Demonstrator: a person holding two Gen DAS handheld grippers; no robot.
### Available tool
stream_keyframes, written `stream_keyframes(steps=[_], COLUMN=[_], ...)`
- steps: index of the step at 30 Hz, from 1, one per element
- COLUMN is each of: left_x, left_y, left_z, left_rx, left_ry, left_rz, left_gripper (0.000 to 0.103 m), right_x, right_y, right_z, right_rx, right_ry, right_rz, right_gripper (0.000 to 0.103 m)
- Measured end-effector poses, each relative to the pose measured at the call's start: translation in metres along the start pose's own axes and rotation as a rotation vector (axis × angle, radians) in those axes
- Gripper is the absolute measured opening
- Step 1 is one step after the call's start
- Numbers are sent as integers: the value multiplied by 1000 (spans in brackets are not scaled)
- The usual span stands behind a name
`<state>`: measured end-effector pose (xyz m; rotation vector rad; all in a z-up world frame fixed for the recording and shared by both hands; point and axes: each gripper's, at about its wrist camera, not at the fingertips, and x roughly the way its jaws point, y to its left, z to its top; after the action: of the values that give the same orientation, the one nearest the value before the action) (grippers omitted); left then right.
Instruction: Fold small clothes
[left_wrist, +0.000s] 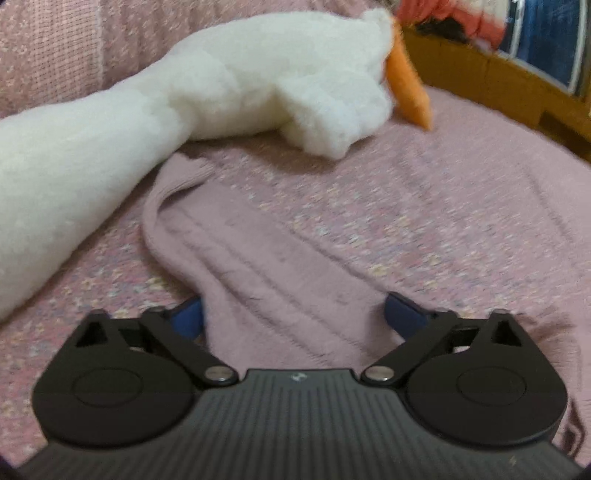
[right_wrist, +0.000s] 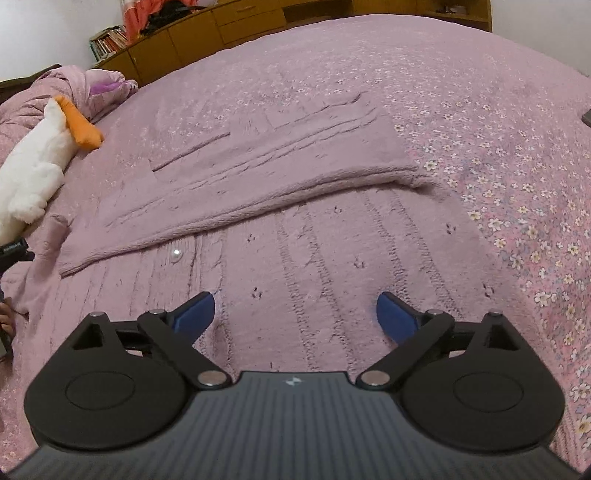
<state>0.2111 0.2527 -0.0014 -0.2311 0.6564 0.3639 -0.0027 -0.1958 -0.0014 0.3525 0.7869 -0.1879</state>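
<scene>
A pale mauve knitted cardigan (right_wrist: 280, 236) lies flat on the bed, one part folded over across its upper half, a pearl button (right_wrist: 176, 254) showing near the fold edge. In the left wrist view a sleeve or edge of the cardigan (left_wrist: 258, 266) runs between the blue fingertips. My left gripper (left_wrist: 293, 317) is open, its jaws wide apart either side of that strip of knit. My right gripper (right_wrist: 295, 314) is open just above the cardigan's lower part, holding nothing.
A white plush goose with an orange beak (left_wrist: 229, 85) lies at the cardigan's left, also in the right wrist view (right_wrist: 40, 158). The pink flowered bedspread (right_wrist: 517, 184) spreads all round. Wooden cabinets (right_wrist: 192, 33) and a bunched quilt (right_wrist: 74, 85) stand beyond.
</scene>
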Motion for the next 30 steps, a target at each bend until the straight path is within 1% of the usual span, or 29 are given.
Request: stream_keyframes(steps=[1, 2, 3, 4, 6, 7, 9, 12, 15, 19, 21, 23, 27, 30], left_x=[-1, -2, -2, -3, -9, -13, -30, -70, -99, -129, -140, -149, -169, -183], left_y=[0, 0, 2, 6, 17, 21, 26, 35, 39, 24, 15, 7, -24, -52], left_z=[0, 1, 2, 5, 9, 11, 16, 21, 27, 24, 20, 18, 13, 11], left_rx=[9, 17, 15, 0, -73, -96, -131, -198, -243, -204, -205, -220, -206, -192], left_ry=[-13, -19, -22, -19, -21, -29, -79, -192, -249, -277, -271, -256, -274, -280], left_rz=[6, 17, 27, 30, -2, -6, 3, 24, 5, -72, -123, -169, -198, -253], left_gripper=[67, 55, 31, 21, 19, 18, 18, 18, 18, 18, 18, 18, 18, 18], right_x=[0, 3, 4, 4, 5, 4, 2, 1, 1, -1, -1, 0, -4, -8], right_y=[2, 3, 4, 6, 9, 9, 6, 0, -3, -7, -10, -12, -20, -29], right_z=[0, 0, 1, 2, 3, 3, 3, 4, 8, 10, 11, 13, 16, 16], right_rx=[3, 4, 4, 2, -7, -10, -5, 20, 31, 19, 3, -24, -63, -55], right_ry=[-2, -2, 0, 4, 12, 13, 13, 22, 34, 38, 52, 73, 74, 62], right_rz=[-1, -1, 0, 4, 15, 24, 42, 68, 83, 120, 140, 142, 140, 145], right_gripper=[99, 99, 100, 100, 100, 100, 100, 100, 100, 100, 100, 100, 100, 100])
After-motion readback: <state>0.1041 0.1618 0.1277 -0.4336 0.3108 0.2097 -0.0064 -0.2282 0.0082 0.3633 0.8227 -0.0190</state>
